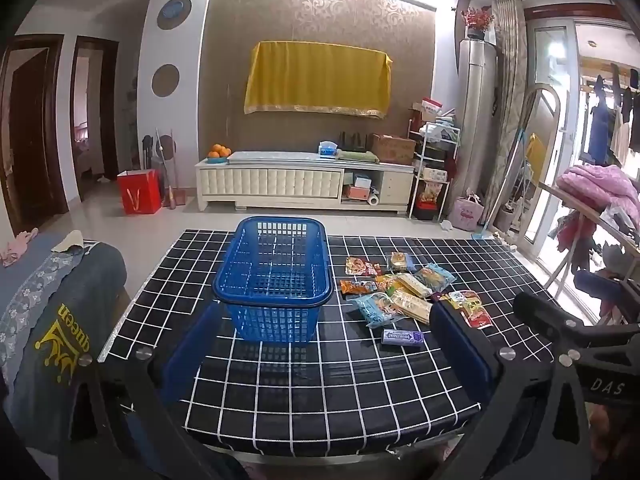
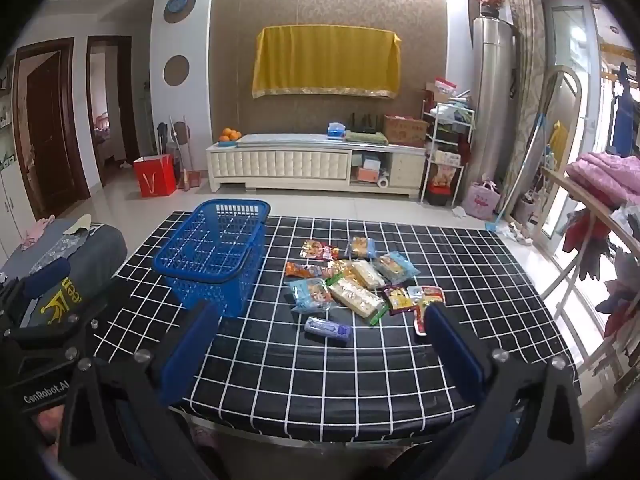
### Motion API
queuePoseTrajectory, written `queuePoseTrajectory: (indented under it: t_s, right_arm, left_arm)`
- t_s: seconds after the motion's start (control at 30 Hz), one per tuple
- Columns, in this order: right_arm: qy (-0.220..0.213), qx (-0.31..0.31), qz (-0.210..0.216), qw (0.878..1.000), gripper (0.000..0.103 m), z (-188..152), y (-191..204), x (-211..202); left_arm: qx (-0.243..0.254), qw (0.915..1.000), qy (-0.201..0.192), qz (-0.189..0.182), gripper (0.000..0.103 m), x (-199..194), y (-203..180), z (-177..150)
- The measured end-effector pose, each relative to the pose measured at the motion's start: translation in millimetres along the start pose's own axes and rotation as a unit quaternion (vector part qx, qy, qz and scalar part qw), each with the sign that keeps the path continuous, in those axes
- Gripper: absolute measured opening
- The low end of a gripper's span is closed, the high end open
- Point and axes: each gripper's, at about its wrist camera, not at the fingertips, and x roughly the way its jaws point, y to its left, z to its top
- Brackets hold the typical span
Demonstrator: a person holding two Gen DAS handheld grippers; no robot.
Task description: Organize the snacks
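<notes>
So you have one basket (image 1: 273, 276) at twelve o'clock, about ten snacks (image 2: 354, 280) at its three o'clock, gum (image 2: 328, 330) nearest; your left gripper (image 1: 326, 354) and right gripper (image 2: 320, 354) gape wide, empty.

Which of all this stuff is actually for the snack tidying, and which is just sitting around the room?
For the job: blue basket, snack packets, purple gum pack, both open tools.

Just there: oranges, red bag, yellow cloth, cardboard box.
</notes>
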Motion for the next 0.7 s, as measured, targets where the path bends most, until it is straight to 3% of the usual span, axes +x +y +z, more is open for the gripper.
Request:
queuePoseTrajectory:
  t_s: [0.7]
  right_arm:
    - [0.002, 0.003, -0.003, 1.000, 0.103, -1.2, -1.7, -1.6]
  left_arm:
    - [0.003, 1.0000, 0.001, -0.004, 0.103, -0.1, -0.3, -2.3]
